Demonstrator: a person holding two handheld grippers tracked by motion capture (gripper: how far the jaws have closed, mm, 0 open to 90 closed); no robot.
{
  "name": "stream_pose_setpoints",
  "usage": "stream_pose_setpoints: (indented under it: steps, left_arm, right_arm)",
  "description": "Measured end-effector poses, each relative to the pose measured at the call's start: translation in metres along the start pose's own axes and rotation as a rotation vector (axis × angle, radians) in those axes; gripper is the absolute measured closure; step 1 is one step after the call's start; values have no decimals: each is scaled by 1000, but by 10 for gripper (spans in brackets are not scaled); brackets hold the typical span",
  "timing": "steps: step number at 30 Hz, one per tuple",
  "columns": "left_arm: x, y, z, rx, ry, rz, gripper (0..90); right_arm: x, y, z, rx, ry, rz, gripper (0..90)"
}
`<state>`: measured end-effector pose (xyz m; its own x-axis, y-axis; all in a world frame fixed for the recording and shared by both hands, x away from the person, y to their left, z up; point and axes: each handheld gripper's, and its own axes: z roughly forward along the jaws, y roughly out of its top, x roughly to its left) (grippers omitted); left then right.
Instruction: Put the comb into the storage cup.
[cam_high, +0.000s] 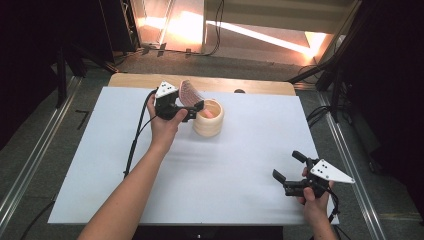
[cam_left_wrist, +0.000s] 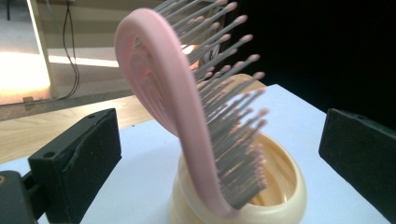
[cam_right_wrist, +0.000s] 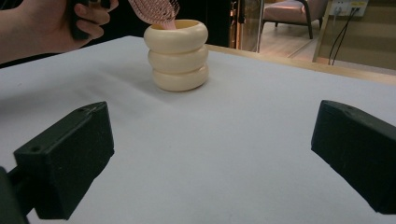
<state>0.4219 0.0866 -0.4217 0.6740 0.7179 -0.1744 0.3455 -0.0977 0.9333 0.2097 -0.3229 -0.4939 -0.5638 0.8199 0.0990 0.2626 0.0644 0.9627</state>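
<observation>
A pale cream holder shaped like three stacked, rounded rings (cam_high: 208, 119) stands upright on the white, matte surface (cam_high: 235, 165), toward its far side and a little left of centre; its finish is smooth and slightly glossy, and its mouth is open and round. A pink plastic hairbrush with a curved, looped frame and rows of thin grey bristles tipped with small pink beads (cam_left_wrist: 187, 107) stands in the holder with its lower end down inside the mouth, leaning against the rim so the head rises tilted above it. In the left gripper view the brush stands between the two black, foam-faced blocks of the left tongs (cam_high: 192, 111), which sit wide apart on either side with clear gaps to the brush, so they are released and touch nothing. In the high view the left hand (cam_high: 164, 125) holds these tongs just beside the holder's left side, near the brush head, though how close the tips come to the rim is hard to judge from above. The right tongs (cam_high: 286, 167) rest well apart from the holder, near the surface's near right corner, held in the right hand (cam_high: 314, 199); their black blocks are spread wide over bare white surface and grip nothing. A strip of light wooden tabletop (cam_high: 200, 81) shows beyond the white covering.
</observation>
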Motion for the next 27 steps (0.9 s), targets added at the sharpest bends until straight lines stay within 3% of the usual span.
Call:
stream_pose_setpoints:
  steps: [12,16,27]
  left_arm:
    - [-2,-4,-19,7,-17,51,0]
    - [-5,-5,-26,8,-5,79,0]
    - [-6,-10,-49,-19,-14,92,0]
  right_arm:
    - [0,0,2,7,0,-4,0]
    - [1,-1,3,9,1,-3,0]
    - [1,-1,2,10,-1,-3,0]
